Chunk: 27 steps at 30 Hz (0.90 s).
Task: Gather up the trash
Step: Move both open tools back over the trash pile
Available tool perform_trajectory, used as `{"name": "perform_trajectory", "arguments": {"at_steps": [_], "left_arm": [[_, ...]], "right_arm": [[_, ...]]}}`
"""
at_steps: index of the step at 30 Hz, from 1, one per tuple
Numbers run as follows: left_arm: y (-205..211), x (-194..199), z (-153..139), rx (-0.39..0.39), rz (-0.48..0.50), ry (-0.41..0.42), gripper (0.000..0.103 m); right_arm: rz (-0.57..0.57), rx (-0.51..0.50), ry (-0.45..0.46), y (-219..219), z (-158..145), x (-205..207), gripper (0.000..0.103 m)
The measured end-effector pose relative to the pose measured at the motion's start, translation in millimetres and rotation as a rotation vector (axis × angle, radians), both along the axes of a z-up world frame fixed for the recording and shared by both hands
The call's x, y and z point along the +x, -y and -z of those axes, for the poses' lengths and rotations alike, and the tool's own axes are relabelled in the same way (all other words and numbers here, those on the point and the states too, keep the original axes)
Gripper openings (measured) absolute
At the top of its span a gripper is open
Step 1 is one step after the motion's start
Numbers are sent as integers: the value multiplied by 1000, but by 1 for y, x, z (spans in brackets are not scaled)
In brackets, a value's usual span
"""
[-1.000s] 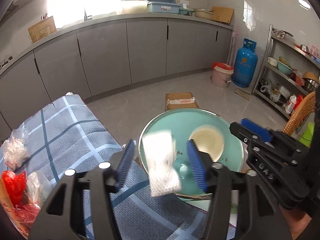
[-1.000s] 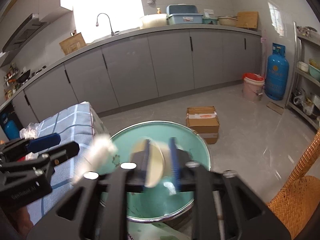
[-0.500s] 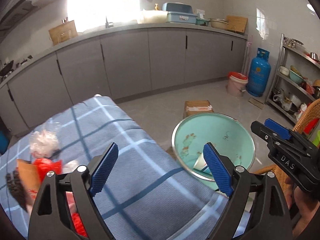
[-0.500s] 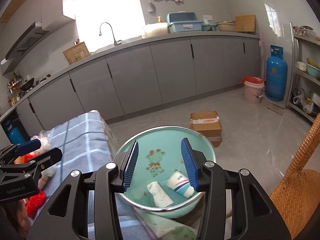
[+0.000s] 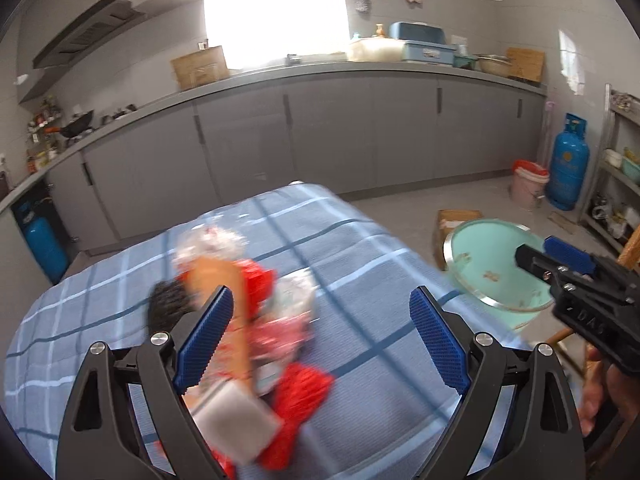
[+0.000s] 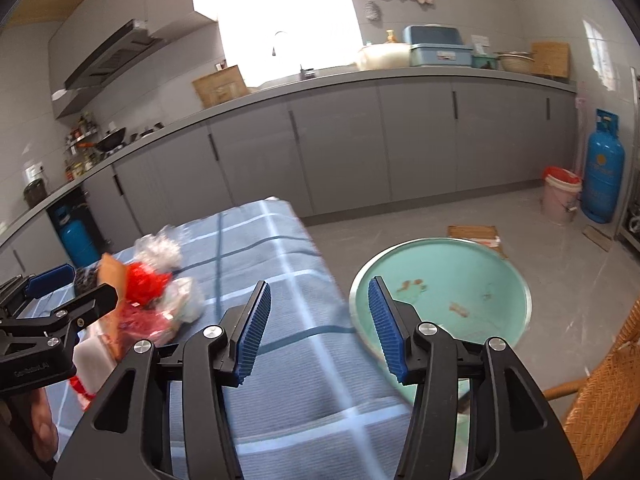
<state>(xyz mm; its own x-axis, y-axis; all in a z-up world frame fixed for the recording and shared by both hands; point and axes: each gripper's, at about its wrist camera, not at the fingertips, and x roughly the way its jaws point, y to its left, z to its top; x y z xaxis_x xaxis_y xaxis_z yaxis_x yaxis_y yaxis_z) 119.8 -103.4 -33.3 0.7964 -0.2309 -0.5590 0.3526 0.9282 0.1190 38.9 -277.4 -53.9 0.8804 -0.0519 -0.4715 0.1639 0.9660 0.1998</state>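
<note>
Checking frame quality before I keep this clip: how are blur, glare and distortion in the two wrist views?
Left wrist view: the trash pile is smeared by motion blur, the window is blown out white, and the counter bows from fisheye. Right wrist view: the blue checked cloth streaks near the teal basin, the window is again overexposed, and the gripper fingers stay sharp.

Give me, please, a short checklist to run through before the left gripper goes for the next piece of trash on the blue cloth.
1. Left gripper open and empty: ok.
2. Right gripper open, empty, out of the way: ok; it hangs between the cloth and the basin.
3. Trash pile within the left fingers' line: ok; it lies just ahead, toward the left finger.
4. Single piece picked out as target: cannot tell; the pile is blurred and its pieces overlap.
5. Green basin free to receive: ok; it sits beside the checked cloth.
</note>
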Motion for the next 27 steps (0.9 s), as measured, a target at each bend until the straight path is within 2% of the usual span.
{"name": "perform_trajectory", "arguments": {"at_steps": [6, 11, 17, 22, 27], "left_arm": [[-77, -11, 13, 88, -178, 19, 90], [-123, -8, 26, 84, -267, -30, 90], [-150, -12, 50, 75, -317, -98, 90], [-161, -15, 75, 25, -315, -192, 90], [-160, -11, 84, -19, -310, -209, 89]], "right_arm": [[-122, -21, -12, -52, 2, 9, 53], [-194, -39, -17, -89, 2, 12, 54], [-259, -68, -14, -125, -2, 10, 62], [-319, -93, -15, -155, 1, 8, 66], [-360, -116, -4, -173, 2, 2, 69]]}}
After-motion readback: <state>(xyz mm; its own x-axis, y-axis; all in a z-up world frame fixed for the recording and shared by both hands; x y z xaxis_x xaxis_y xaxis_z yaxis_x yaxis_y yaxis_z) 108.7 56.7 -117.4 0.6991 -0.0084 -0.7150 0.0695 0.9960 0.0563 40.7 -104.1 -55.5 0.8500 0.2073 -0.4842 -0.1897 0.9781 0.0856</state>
